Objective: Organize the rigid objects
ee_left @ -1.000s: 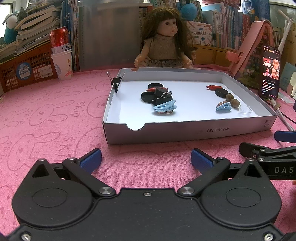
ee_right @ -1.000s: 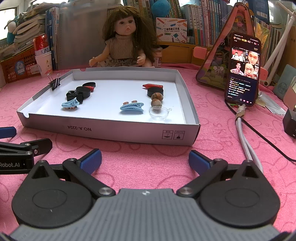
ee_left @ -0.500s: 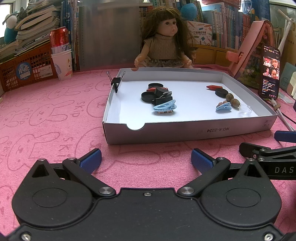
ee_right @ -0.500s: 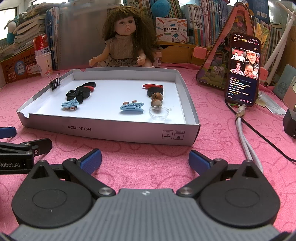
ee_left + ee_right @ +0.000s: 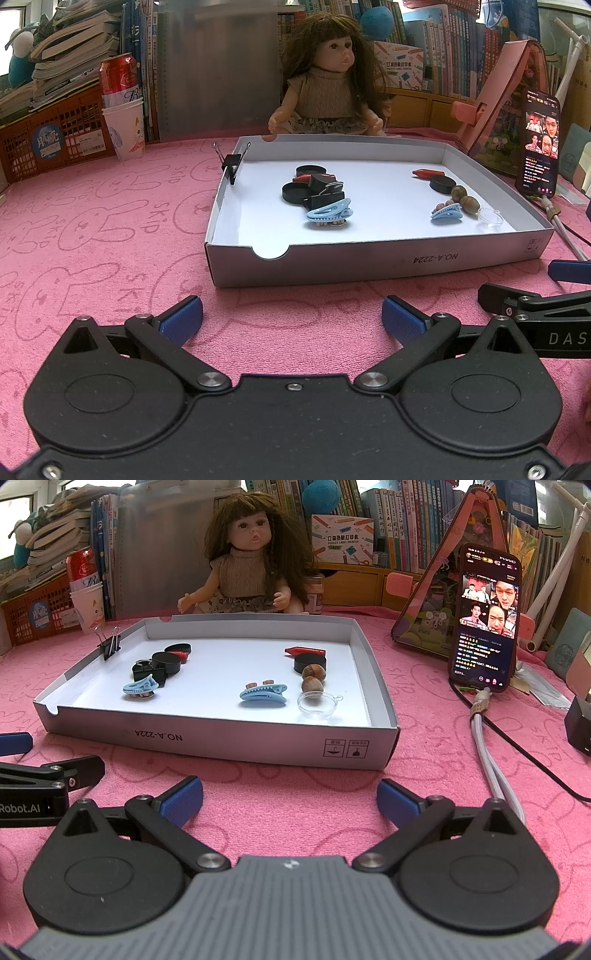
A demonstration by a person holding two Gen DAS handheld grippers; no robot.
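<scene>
Both grippers hover low over the pink cloth, left gripper [image 5: 291, 319] and right gripper [image 5: 290, 799] spread wide, empty; clips, caps and nuts sit inside the white tray [image 5: 229, 740] just ahead.

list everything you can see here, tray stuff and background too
white cardboard tray: 1, white, centre of the pink cloth
blue plastic hair clips: 2, light blue, in tray, one left, one right
black round caps: 3, black, two in left cluster, one right
red crayon-shaped pieces: 2, red, one left, one right
brown nuts: 2, brown, right side of tray
clear round dish: 1, transparent, in front of the nuts
black binder clips: at least 2, black, one on left tray wall
doll: 1, brown hair, behind tray
phone: 1, screen lit, right
red can: 1, in paper cup, far left
left gripper: open, empty
right gripper: open, empty
</scene>
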